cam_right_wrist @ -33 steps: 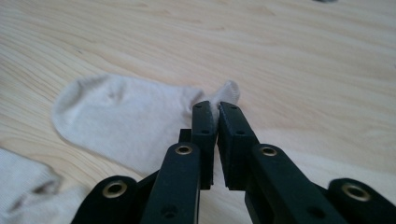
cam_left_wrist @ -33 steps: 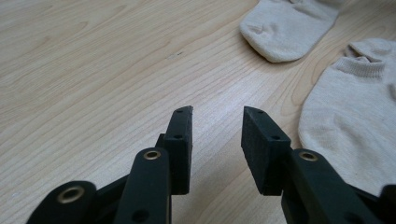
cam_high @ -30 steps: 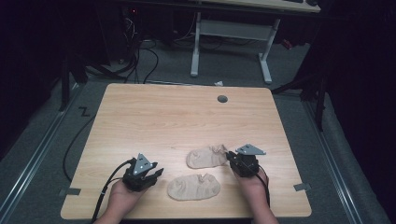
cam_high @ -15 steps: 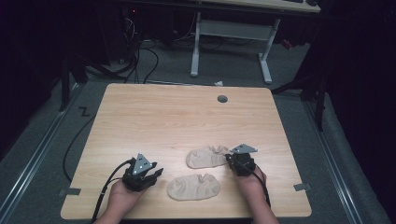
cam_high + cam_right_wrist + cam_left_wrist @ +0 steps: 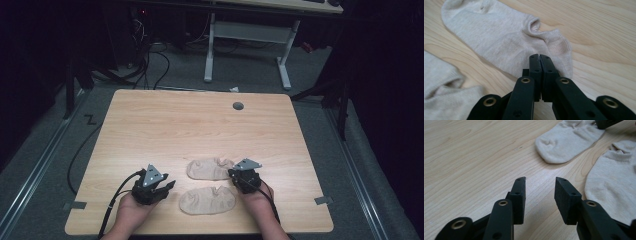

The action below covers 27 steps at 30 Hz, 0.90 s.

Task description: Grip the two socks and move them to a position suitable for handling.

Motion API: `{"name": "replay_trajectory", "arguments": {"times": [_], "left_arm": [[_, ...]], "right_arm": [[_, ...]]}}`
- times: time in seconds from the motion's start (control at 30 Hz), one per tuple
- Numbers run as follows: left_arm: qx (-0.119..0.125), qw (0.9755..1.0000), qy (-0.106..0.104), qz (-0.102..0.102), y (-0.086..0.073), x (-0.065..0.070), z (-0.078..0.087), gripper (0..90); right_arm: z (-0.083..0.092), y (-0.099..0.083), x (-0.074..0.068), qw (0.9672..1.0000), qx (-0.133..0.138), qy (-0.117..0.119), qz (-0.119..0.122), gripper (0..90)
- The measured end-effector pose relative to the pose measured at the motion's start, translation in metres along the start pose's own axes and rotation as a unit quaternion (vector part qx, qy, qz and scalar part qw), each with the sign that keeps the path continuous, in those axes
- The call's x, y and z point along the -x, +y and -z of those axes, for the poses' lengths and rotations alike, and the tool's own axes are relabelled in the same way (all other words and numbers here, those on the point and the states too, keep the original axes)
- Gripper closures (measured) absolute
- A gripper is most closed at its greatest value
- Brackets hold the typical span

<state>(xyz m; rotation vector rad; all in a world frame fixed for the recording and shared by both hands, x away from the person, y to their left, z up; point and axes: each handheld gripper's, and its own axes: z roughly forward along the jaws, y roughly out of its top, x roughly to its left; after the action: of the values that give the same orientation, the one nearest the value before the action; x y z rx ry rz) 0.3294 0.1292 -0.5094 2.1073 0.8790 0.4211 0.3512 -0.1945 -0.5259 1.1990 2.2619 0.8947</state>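
The right gripper [image 5: 540, 58], jaws pressed together, pinches the far sock's [image 5: 499, 37] heel edge on the table [image 5: 200, 125]. Best lift slowly so the thin fabric stays caught. The left gripper [image 5: 540, 186] has just been opening, empty, beside the near sock [image 5: 614, 187].

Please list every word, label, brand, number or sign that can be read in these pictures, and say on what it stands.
There are none: no readable text on the far sock, the near sock, the table, the left gripper or the right gripper.
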Motion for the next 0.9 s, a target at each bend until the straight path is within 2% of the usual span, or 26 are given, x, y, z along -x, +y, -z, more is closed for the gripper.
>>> {"name": "replay_trajectory", "arguments": {"times": [0.27,0.33,0.43,0.53,0.63,0.7,0.8,0.9], "left_arm": [[0.000,1.0000,0.002,0.004,0.001,-0.003,-0.004,59.2],[0.000,0.9999,0.001,0.012,0.001,-0.007,-0.008,57.8],[0.000,0.9996,0.004,0.028,0.003,-0.012,-0.015,55.5],[0.003,0.9993,0.006,0.037,0.007,-0.014,-0.024,52.6],[0.003,0.9995,0.012,0.028,0.013,-0.013,-0.032,51.0],[0.011,0.9993,0.014,0.032,0.017,-0.014,-0.036,50.7],[0.009,0.9993,0.015,0.034,0.025,-0.014,-0.044,50.4],[0.003,0.9992,0.017,0.036,0.031,-0.013,-0.051,52.5]], "right_arm": [[-0.011,0.010,-0.014,0.9996,0.008,0.016,0.022,88.7],[-0.011,0.012,-0.014,0.9997,0.008,0.020,0.015,84.8],[-0.001,0.013,-0.009,0.9992,0.036,0.016,0.001,80.9],[0.010,0.013,0.000,0.9982,0.056,0.004,-0.022,76.8],[0.010,0.011,0.006,0.9981,0.054,-0.008,-0.029,72.2],[0.008,0.011,0.008,0.9982,0.050,-0.010,-0.032,69.8],[0.002,0.011,0.011,0.9980,0.047,-0.001,-0.042,67.9],[-0.003,0.010,0.011,0.9981,0.040,0.005,-0.046,70.6]]}}
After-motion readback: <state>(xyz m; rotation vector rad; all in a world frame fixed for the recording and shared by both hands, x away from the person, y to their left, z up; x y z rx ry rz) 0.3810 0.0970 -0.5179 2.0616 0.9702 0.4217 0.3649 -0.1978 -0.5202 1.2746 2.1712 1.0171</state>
